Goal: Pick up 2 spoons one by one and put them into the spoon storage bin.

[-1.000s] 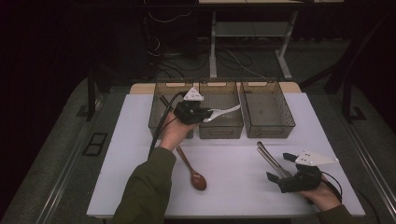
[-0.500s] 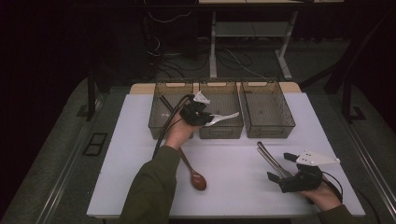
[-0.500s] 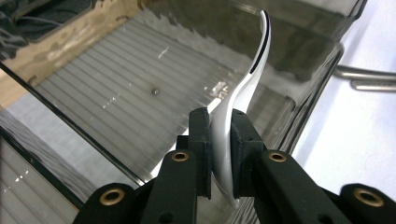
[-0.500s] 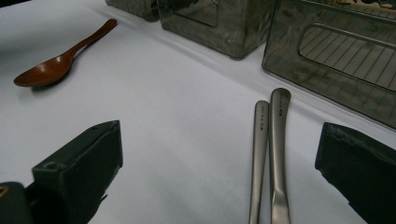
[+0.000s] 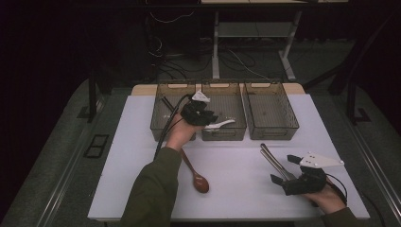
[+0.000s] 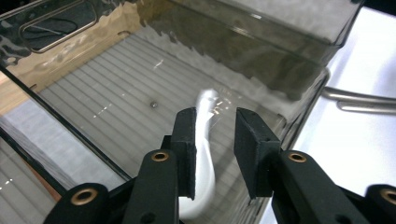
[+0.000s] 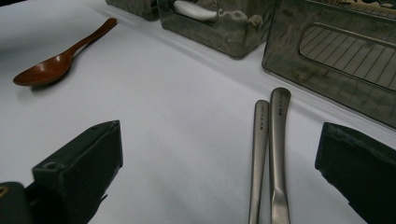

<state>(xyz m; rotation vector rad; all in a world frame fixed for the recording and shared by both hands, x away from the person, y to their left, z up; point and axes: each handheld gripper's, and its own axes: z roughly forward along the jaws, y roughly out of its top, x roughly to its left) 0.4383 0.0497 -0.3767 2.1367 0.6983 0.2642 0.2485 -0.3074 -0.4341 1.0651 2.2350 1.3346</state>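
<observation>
My left gripper (image 5: pixel 213 119) hangs over the middle bin (image 5: pixel 223 137) of three smoky plastic bins. A white spoon (image 5: pixel 222 125) sticks out from it to the right, low inside the bin. In the left gripper view the jaws (image 6: pixel 215 135) have just been opening: the spoon's handle (image 6: pixel 205 154) lies between them against the left pad, with a gap to the right pad. My right gripper (image 5: pixel 283 169) rests open near the table's front right, its jaws either side of two metal utensil handles (image 7: pixel 271 154) on the white tabletop.
A brown wooden spoon (image 5: pixel 196 177) lies on the table in front of the left forearm. The left bin (image 5: pixel 161 127) holds dark utensils; the right bin (image 5: pixel 279 134) stands beside the middle one. The metal handles (image 5: pixel 272 161) point toward the bins.
The left gripper has dipped slightly toward the middle bin, and the white spoon sits lower in it. Its jaws have widened. The right gripper has stayed put.
</observation>
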